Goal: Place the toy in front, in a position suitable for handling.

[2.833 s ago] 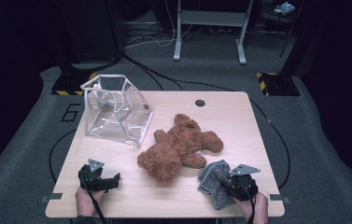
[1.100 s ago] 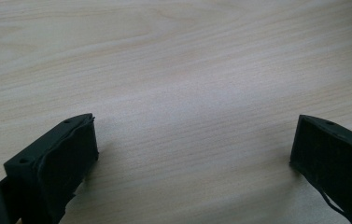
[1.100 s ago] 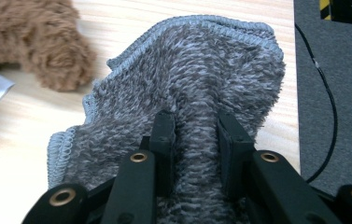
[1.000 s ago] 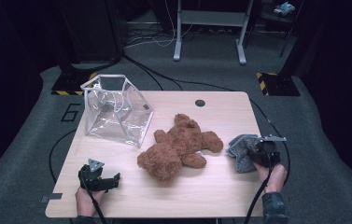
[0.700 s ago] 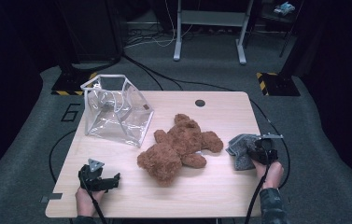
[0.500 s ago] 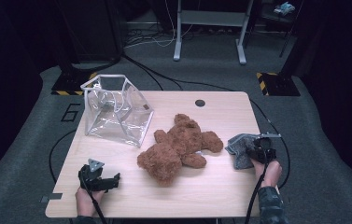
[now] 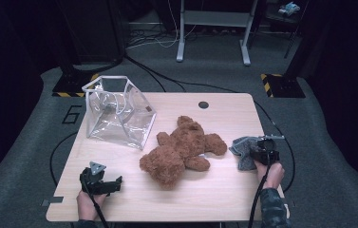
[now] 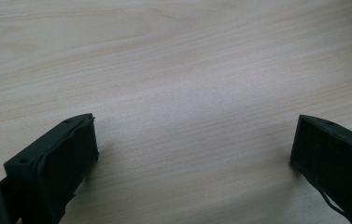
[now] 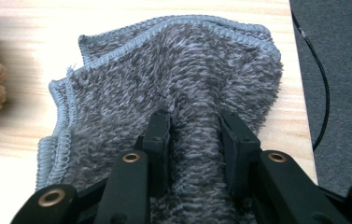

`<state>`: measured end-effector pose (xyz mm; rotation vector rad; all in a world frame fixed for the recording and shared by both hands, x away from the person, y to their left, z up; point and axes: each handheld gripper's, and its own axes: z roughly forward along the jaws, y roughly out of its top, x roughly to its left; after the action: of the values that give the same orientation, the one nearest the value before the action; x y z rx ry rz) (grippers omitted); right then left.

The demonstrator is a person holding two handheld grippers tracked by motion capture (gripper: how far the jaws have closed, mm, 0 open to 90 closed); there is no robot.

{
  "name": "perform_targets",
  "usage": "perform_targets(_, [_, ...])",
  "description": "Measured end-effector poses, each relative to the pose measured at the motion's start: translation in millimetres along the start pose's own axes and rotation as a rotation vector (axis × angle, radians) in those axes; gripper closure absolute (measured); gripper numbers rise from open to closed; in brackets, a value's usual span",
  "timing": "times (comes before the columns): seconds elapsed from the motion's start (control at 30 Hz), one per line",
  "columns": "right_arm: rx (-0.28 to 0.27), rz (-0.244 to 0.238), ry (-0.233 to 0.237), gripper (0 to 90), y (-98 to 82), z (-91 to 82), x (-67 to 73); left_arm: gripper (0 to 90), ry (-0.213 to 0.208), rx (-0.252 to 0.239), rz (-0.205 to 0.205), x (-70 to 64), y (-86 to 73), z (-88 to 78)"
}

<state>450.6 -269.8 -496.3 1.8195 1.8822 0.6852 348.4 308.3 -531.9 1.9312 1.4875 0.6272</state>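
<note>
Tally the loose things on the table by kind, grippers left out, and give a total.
Plush bear: 1
Grey cloth: 1
Clear box: 1
Total: 3
</note>
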Motion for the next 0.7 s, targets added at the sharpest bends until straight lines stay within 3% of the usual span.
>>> perform_targets(0.2, [0.002, 0.017, -0.017, 66.4, 0.8, 5.1, 0.7, 0.4, 0.0, 0.0, -0.001, 0.0, 0.0, 0.0])
perform_targets(0.23, [0.007, 0.021, -0.022, 60.6, 1.0, 5.4, 1.3, 0.4, 0.0, 0.0, 0.0, 0.0, 0.0, 0.0])
perform_targets(0.27, [0.007, 0.021, -0.022, 60.6, 1.0, 5.4, 1.3, 0.4, 0.0, 0.0, 0.0, 0.0, 0.0, 0.0])
perform_targets(0.37, [0.011, 0.012, -0.031, 41.0, 0.9, 5.7, -0.3, 0.4, 0.0, 0.001, 0.001, 0.0, 0.0, -0.1])
perform_targets(0.53, [0.021, 0.021, 0.012, 16.2, -1.2, 0.5, -1.8, 0.4, 0.0, 0.0, 0.001, 0.0, 0.0, -0.1])
perform_targets(0.7, [-0.009, -0.005, 0.069, 6.7, -2.2, -11.8, -0.8, 0.4, 0.002, -0.002, 0.001, -0.3, 0.0, 0.0])
